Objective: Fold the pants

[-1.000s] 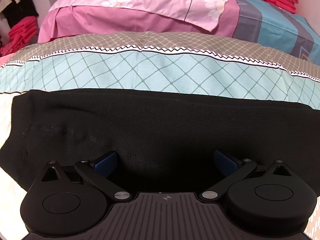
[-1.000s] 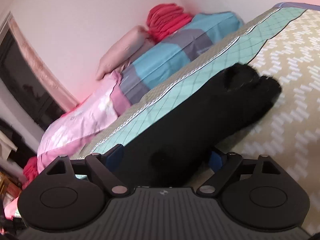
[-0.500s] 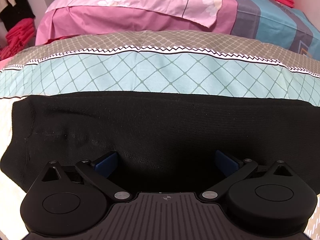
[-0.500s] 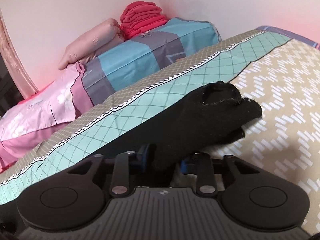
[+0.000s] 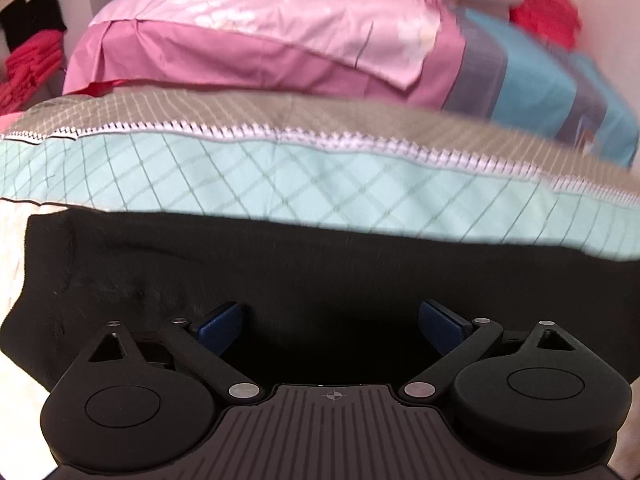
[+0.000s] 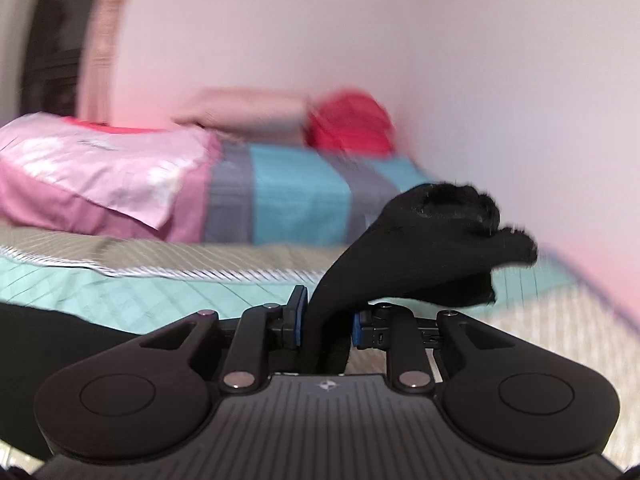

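- Whereas the right gripper (image 6: 325,316) had its jaws spread around the cloth a second ago, they are now clamped on a bunched end of the black knit pants (image 6: 424,240), which has risen off the bed and droops forward over the blue pads.
- Left gripper (image 5: 330,320) has barely shifted: jaws wide apart, low over the pants (image 5: 320,276), which lie flat across the bed here.
- Writing on the pink floral pillowcase (image 5: 280,12) is too blurred to read.
- Beneath is a bedsheet (image 5: 280,176) with teal diamond and grey bands.
- Farther off are a blue-and-grey striped pillow (image 6: 296,196), folded red clothes (image 6: 348,128) and a pale wall (image 6: 480,60).
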